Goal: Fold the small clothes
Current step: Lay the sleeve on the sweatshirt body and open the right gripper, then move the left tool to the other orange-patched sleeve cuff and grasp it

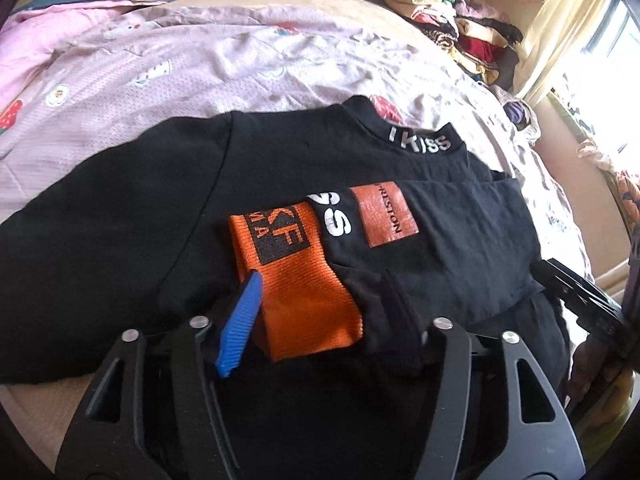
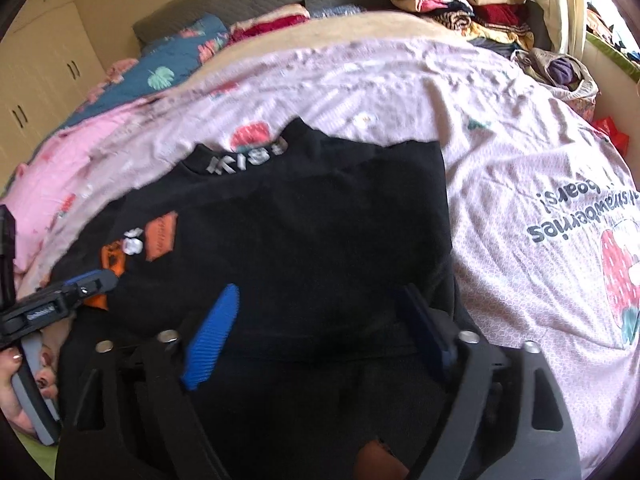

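Note:
A black sweatshirt (image 1: 120,208) with white lettering on its collar (image 1: 424,142) lies flat on the bed. One sleeve is folded across its chest and ends in an orange cuff (image 1: 296,280), beside an orange patch (image 1: 386,216). My left gripper (image 1: 322,280) is open just above the sleeve, and the cuff lies between its blue pad (image 1: 240,320) and its dark finger. In the right wrist view my right gripper (image 2: 320,292) stands wide open over the folded right side of the sweatshirt (image 2: 312,216), with only flat black cloth under the gap. The left gripper (image 2: 80,288) shows at the left there, held by a hand (image 2: 16,384).
A pink sheet (image 2: 520,152) printed with strawberries covers the bed. A stack of folded clothes (image 2: 460,0) sits at the far right corner, and more loose garments (image 2: 560,72) lie beside it. A blue floral quilt (image 2: 168,68) lies at the back left. White wardrobe doors (image 2: 44,60) stand further left.

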Demonstrator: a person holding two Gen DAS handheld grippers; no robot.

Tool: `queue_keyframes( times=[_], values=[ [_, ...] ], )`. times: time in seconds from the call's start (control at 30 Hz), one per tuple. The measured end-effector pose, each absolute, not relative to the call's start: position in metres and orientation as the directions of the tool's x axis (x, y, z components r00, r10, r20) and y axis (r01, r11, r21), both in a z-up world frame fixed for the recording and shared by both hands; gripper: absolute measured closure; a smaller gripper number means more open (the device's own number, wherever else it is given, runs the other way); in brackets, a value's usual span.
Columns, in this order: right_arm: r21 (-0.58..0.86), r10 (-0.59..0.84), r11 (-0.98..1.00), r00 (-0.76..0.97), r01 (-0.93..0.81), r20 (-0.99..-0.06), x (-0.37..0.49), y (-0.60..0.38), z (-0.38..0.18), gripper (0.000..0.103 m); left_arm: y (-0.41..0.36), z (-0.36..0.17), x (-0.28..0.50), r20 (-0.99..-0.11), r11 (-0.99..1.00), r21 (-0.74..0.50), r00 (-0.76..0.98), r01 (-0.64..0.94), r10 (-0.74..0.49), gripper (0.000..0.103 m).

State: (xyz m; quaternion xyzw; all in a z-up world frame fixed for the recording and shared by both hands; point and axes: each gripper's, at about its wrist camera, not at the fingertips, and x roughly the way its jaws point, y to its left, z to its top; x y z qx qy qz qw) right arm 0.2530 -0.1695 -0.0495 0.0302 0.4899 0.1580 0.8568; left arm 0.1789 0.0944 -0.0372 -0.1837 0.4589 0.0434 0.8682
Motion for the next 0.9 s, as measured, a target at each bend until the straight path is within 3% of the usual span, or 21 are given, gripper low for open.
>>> queue_keyframes(
  times=[0.17,0.3,0.9],
  values=[
    [0.211,0.318,0.944,0.532,-0.253,-0.785,0.236,-0.162,-0.024,0.005,0.095,-0.024,0.172,-0.802,0.934,-0.264,0.593,-0.240,-0.074,0.022],
    [0.208,0.325,0.943,0.577,-0.262,-0.749,0.220,-0.153,-0.002,0.005,0.100,-0.014,0.162,-0.789,0.934,-0.263,0.611,-0.243,-0.063,0.009],
    [0.130,0.354,0.915,0.608,-0.381,-0.711,0.163,-0.048,0.049,0.004,0.180,-0.003,0.081,-0.767,0.890,-0.285,0.641,-0.357,0.011,0.010]
  ],
)
